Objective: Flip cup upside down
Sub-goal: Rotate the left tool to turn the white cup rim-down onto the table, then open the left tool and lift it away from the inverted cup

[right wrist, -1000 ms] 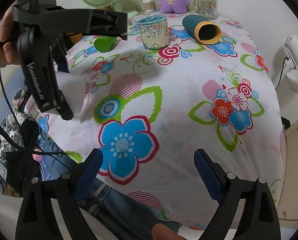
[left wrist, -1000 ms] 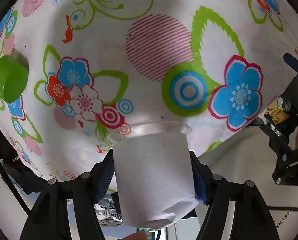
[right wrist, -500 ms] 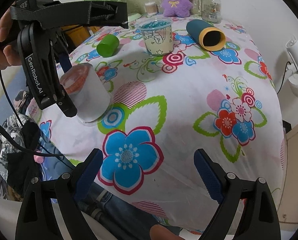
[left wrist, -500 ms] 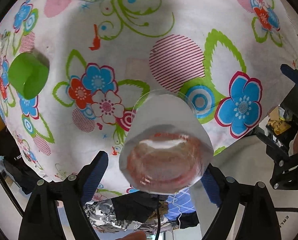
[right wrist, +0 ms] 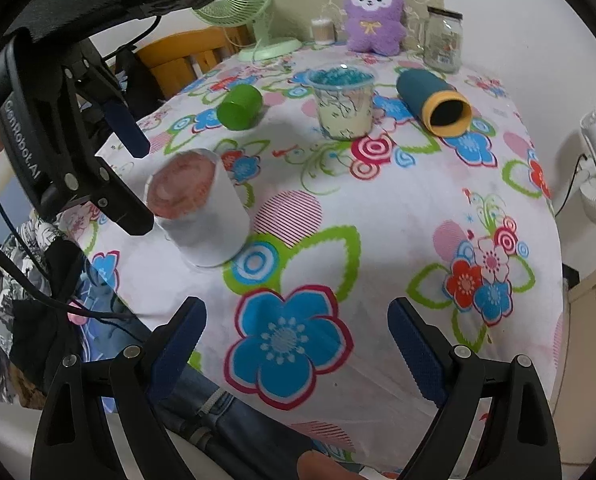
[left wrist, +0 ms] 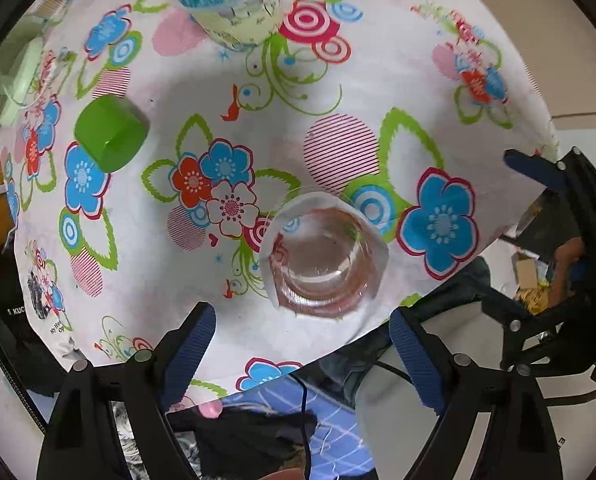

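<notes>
A clear plastic cup with a white paper sleeve [left wrist: 324,258] stands upside down on the flowered tablecloth [left wrist: 338,92], its pinkish base facing up. It also shows in the right wrist view [right wrist: 200,208] near the table's front left edge. My left gripper [left wrist: 302,356] is open and empty, above and just behind the cup, apart from it; it shows from the side in the right wrist view [right wrist: 134,184]. My right gripper [right wrist: 296,344] is open and empty over the table's near edge, to the right of the cup.
A green cup [right wrist: 240,107] lies on its side. A clear cup with blue filling [right wrist: 344,100] stands mid-table. A teal and yellow tube [right wrist: 434,102] lies beside it. A glass jar [right wrist: 443,40], purple plush toy [right wrist: 374,14] and green fan [right wrist: 244,2] stand at the back.
My left gripper set the cup mouth down on the cloth, opened, and drew back up and away from it. The right gripper stayed open and shifted a little.
</notes>
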### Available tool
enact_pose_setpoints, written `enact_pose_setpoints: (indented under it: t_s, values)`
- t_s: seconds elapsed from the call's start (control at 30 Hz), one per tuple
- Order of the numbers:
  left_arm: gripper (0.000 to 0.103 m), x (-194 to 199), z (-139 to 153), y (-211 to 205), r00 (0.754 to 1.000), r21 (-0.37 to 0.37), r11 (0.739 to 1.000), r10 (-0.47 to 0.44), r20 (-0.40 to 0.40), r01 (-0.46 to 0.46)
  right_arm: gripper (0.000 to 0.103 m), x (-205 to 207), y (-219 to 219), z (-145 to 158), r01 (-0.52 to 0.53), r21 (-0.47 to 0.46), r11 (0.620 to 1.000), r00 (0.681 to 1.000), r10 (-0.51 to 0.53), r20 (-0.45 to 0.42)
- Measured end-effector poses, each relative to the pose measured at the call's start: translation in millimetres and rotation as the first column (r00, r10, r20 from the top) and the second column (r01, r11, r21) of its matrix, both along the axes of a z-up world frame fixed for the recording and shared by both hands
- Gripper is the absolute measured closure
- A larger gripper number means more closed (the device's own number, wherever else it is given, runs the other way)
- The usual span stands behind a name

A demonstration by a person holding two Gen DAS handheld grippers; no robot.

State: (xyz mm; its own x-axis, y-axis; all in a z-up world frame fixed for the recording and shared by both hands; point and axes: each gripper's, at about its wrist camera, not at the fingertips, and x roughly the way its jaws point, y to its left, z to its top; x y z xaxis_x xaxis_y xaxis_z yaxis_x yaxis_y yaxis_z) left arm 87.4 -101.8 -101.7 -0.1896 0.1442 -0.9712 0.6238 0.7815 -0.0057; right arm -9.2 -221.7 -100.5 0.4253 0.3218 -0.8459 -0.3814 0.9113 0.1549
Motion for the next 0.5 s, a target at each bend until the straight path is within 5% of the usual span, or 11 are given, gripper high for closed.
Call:
enact_pose_setpoints:
  t_s: [0.3,0.5]
  values:
    - [0.013,-4.6,25.4,35.4,0.983,-0.136,0.986,0.119,0.137,-0.100,0.009,0.3,12.5,19.1,-0.010,-0.021,1.000,0.999,0.011,0.052]
    - [0.013,-8.5,44.5,49.5,0.961,-0.300,0.943,0.208,0.182,-0.147,0.009,6.0,12.5,34.2,0.012,-0.012,1.000,0.997,-0.011,0.082]
